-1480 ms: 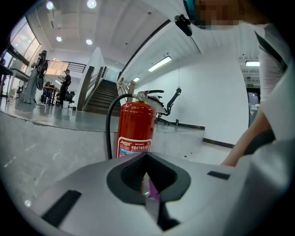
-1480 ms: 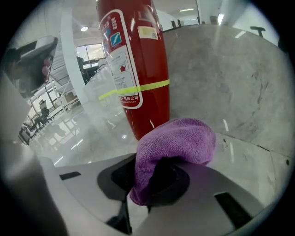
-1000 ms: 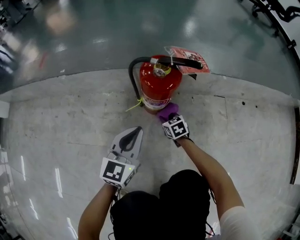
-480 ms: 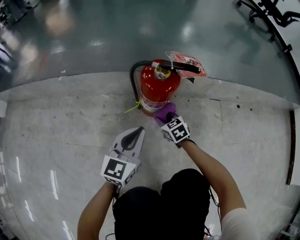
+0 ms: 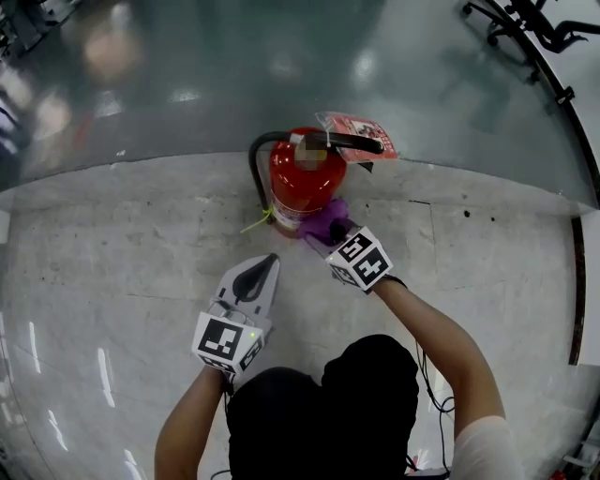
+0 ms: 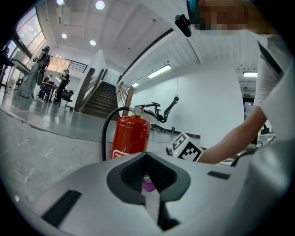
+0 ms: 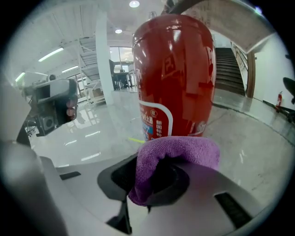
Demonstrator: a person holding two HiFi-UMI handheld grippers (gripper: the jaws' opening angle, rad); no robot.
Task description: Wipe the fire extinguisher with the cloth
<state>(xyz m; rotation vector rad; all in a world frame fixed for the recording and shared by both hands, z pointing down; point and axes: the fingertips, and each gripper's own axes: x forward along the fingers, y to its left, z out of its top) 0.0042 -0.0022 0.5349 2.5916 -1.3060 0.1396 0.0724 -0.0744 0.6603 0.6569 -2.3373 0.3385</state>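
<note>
The red fire extinguisher [image 5: 300, 178] stands upright on the pale stone floor, its black hose [image 5: 255, 164] looping down its left side. My right gripper [image 5: 330, 231] is shut on the purple cloth [image 5: 324, 221], and the cloth presses against the cylinder's lower right side. In the right gripper view the cloth [image 7: 179, 151] is bunched over the jaws just before the red body [image 7: 175, 73]. My left gripper [image 5: 266, 264] hovers shut and empty, short of the extinguisher [image 6: 131, 136] on its near left.
A red and white tag [image 5: 358, 127] hangs off the handle. A yellow tie [image 5: 255, 223] sticks out at the base. Beyond lies a glossy dark floor band [image 5: 234, 66]; chair legs [image 5: 525, 21] stand far right. My knees [image 5: 323, 412] are close below.
My right gripper has swung the cloth from the extinguisher's front base round towards its right side. The left gripper has barely moved.
</note>
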